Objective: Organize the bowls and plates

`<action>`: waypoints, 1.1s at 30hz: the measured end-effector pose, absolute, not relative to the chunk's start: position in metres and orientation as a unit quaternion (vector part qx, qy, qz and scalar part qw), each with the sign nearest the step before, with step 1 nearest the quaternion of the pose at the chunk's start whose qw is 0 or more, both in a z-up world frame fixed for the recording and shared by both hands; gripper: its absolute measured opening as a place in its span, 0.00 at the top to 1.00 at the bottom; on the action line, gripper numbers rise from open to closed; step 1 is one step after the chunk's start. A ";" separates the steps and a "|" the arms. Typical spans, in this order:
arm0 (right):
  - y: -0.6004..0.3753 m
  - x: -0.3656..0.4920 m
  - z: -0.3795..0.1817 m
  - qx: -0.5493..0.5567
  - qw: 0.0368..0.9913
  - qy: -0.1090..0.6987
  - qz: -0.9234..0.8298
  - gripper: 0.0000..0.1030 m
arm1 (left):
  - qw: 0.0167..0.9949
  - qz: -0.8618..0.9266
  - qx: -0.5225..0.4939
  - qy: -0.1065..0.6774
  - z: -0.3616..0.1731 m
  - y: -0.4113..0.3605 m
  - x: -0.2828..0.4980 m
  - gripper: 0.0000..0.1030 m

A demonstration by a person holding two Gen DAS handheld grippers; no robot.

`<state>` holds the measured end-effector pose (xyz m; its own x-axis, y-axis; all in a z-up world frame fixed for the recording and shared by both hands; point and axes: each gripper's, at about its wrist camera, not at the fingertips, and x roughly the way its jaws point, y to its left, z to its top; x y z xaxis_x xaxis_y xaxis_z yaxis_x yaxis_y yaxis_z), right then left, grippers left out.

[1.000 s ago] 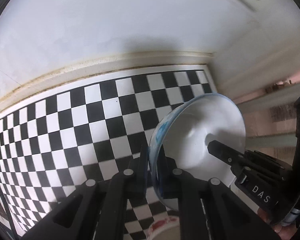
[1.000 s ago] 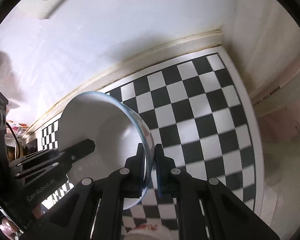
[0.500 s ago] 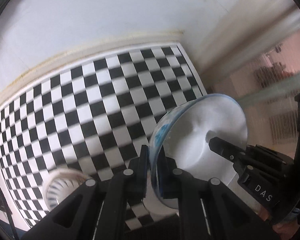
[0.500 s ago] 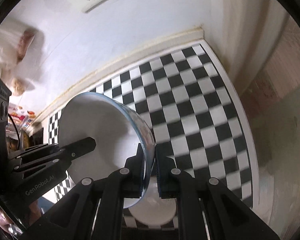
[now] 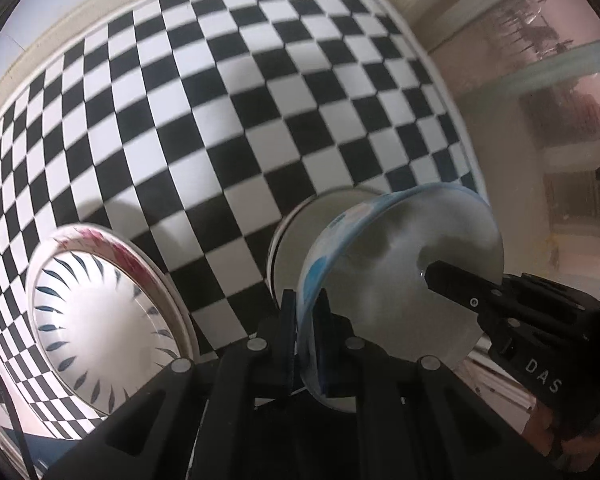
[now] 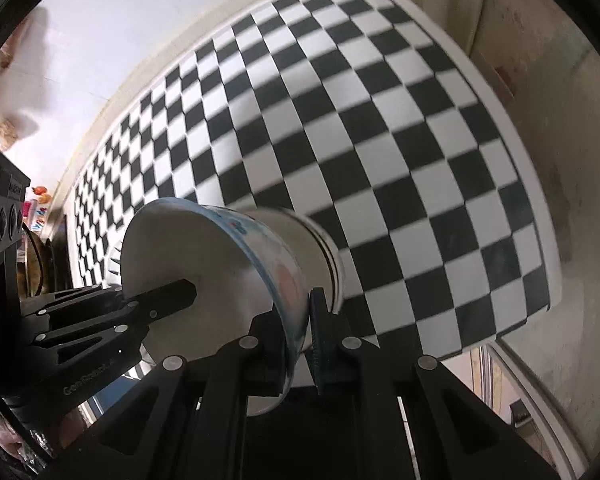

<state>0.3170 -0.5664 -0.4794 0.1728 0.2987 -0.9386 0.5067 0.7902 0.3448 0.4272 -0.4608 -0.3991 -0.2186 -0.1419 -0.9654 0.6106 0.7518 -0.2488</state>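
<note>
A white bowl with a blue patterned rim [image 5: 400,264] [image 6: 204,256] hangs tilted between both grippers. My left gripper [image 5: 306,306] is shut on its near rim, one pad inside and one outside. On the opposite rim my right gripper [image 6: 305,316] is shut the same way. Each view shows the other gripper's inner finger [image 5: 456,284] [image 6: 168,298] lying in the bowl. Just beyond and under the held bowl, a plain white bowl [image 5: 300,232] [image 6: 320,240] stands on the checkered table [image 5: 260,100] [image 6: 380,140]. Whether the two bowls touch I cannot tell.
A white plate with blue dashes and a red rim [image 5: 100,320] lies at the left on the table. The table's right edge [image 6: 540,240] runs along a beige wall. A white wall closes the far side [image 6: 120,20].
Both grippers have drawn back from the far wall and dropped lower with the bowl still gripped. The dashed plate and the plain white bowl have come fully into view beneath.
</note>
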 end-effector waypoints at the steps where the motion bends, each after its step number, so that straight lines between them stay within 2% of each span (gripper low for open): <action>1: -0.565 0.315 -0.482 0.312 0.696 0.642 -0.075 0.89 | 0.601 -0.311 0.167 0.717 -0.404 -0.461 0.425 0.94; 12: -0.572 0.318 -0.496 0.301 0.689 0.654 -0.082 0.86 | 0.610 -0.296 0.169 0.716 -0.419 -0.462 0.422 0.94; 33: -0.567 0.313 -0.496 0.295 0.678 0.668 -0.077 0.86 | 0.636 -0.271 0.189 0.697 -0.412 -0.460 0.417 0.93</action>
<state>0.3133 -0.5673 -0.4960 0.0945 0.2908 -0.9521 0.4989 0.8138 0.2981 0.4167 -0.4605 -0.4119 -0.1189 -0.0812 -0.9896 0.6081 0.7819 -0.1372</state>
